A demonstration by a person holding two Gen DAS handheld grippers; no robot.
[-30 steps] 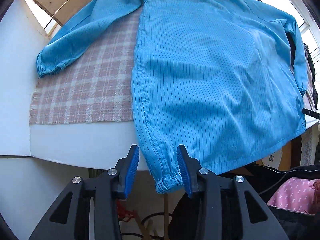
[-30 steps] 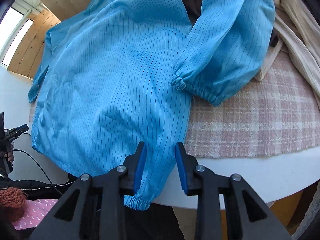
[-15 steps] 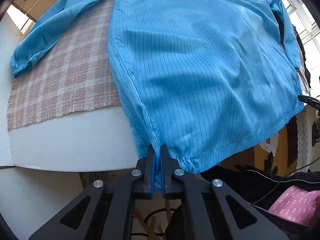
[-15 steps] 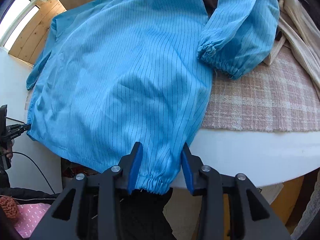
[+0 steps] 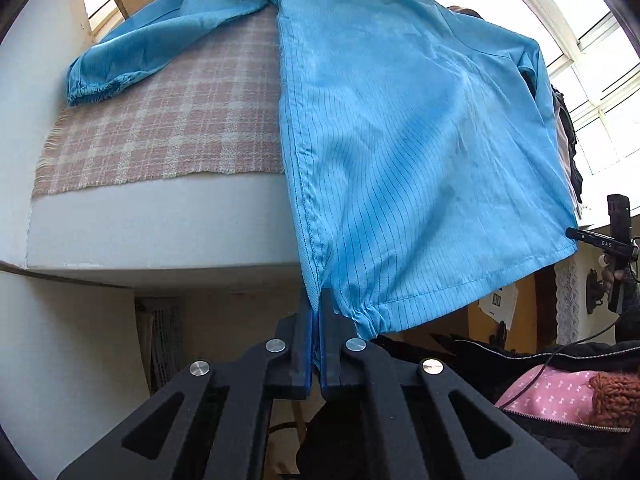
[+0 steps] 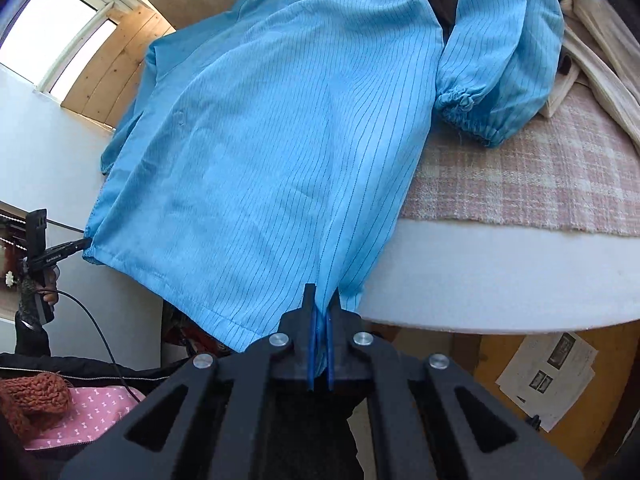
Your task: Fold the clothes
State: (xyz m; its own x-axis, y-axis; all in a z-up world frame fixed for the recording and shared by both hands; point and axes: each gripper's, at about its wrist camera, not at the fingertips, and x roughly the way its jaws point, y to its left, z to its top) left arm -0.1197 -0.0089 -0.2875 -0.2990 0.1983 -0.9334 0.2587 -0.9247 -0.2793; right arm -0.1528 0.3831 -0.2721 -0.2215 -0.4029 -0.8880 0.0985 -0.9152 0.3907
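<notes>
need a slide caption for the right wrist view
Right tool shut on the hem corner of a blue pinstriped jacket spread over a pink plaid cloth on a white table.

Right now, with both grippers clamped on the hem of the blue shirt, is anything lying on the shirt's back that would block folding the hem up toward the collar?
Nothing visible does. The left gripper and right gripper pinch the hem corners of the blue shirt; its back lies bare. Both sleeves rest off to the sides on the plaid cloth.
</notes>
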